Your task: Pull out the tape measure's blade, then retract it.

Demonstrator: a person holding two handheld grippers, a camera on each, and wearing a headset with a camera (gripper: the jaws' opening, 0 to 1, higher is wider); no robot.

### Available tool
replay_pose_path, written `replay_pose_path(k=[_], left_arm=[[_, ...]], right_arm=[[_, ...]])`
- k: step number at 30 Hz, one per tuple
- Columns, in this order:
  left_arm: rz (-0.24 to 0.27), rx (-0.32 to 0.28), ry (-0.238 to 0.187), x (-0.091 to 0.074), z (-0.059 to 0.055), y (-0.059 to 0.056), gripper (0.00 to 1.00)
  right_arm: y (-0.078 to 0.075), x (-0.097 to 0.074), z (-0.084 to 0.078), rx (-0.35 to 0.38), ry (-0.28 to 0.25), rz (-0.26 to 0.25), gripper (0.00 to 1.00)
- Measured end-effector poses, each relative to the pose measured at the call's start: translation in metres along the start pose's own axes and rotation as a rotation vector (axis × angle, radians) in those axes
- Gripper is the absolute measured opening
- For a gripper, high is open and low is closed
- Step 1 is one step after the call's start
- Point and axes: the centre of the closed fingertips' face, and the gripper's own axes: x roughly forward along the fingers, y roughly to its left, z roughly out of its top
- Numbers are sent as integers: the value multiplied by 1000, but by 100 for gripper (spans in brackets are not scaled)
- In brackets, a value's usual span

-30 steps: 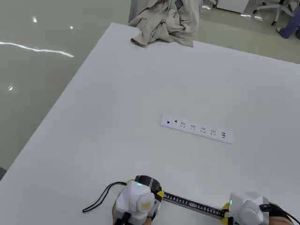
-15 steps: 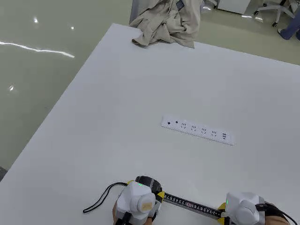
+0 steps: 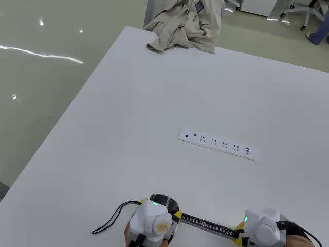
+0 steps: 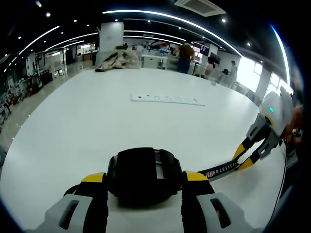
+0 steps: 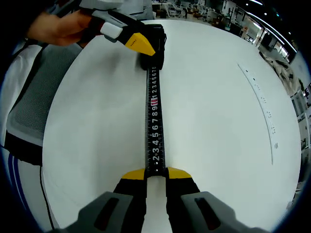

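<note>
— Where's the tape?
— By the counter's near edge, clamped between the left claw's jaws. Its blade runs flat along the counter to the right claw, which pinches the tip.
— Any change from a second ago?
— The right claw has come closer to the tape, so less blade shows. The tape looks unmoved, though the camera shifted a little, so I can't be sure. The strip lies mid-counter, the cloth at the far edge.
</note>
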Motion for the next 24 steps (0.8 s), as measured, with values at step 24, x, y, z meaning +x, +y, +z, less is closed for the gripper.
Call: replay_pose_path(k=[24], left_arm=[[-1, 6, 3, 0, 0, 0, 58]], right_arm=[[0, 7, 15, 29, -9, 21, 13]])
